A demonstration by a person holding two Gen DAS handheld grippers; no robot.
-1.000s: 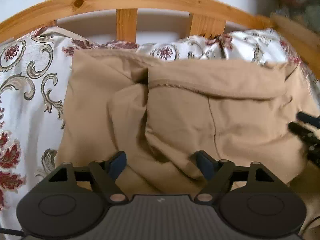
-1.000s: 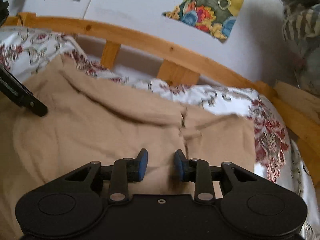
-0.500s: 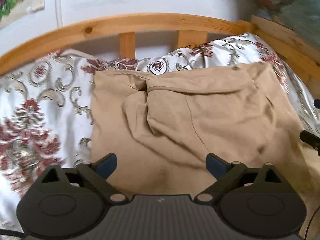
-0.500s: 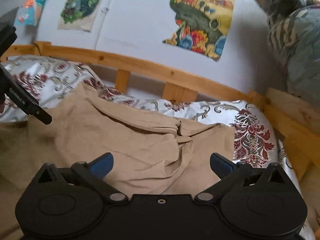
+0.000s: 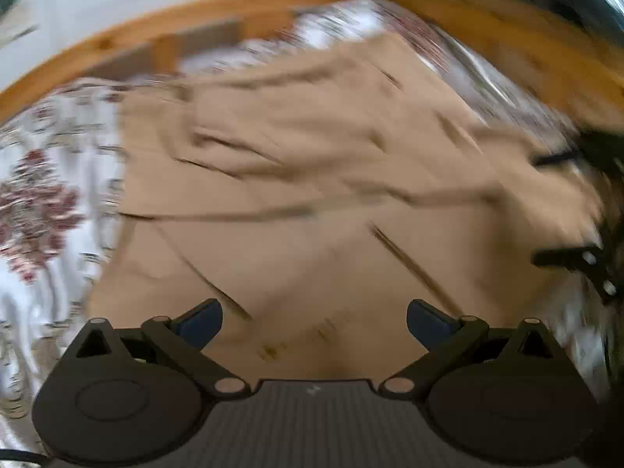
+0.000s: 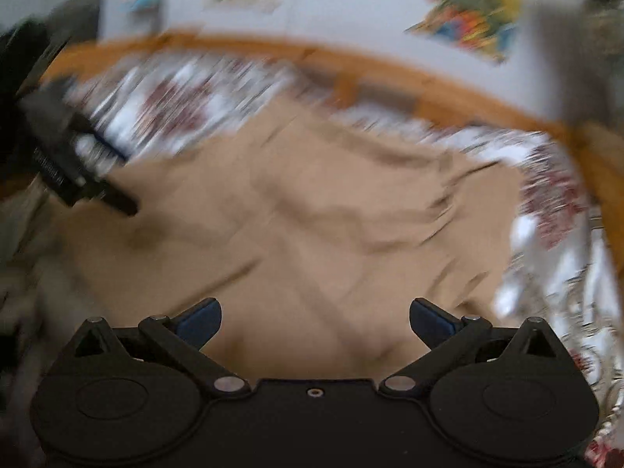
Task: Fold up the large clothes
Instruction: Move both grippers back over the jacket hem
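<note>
A large tan garment [image 5: 312,179] lies spread and creased on the patterned bedspread [image 5: 43,202]; both views are blurred by motion. My left gripper [image 5: 314,321] hangs above the garment's near part, jaws wide open, nothing between them. My right gripper [image 6: 315,319] is also wide open over the tan garment [image 6: 304,210], holding nothing. The right gripper's black fingers [image 5: 569,257] show at the right edge of the left wrist view. The left gripper's dark body [image 6: 70,163] shows at the left of the right wrist view.
A wooden bed rail [image 5: 163,19] curves along the far side of the bed [image 6: 390,66]. Behind it is a white wall with colourful pictures [image 6: 475,11]. The bedspread [image 6: 557,257] shows to the right of the garment.
Both grippers opened wide, the right from nearly shut. Both pulled back from the garment's far fold, so more of the garment and bed shows. The views are now blurred.
</note>
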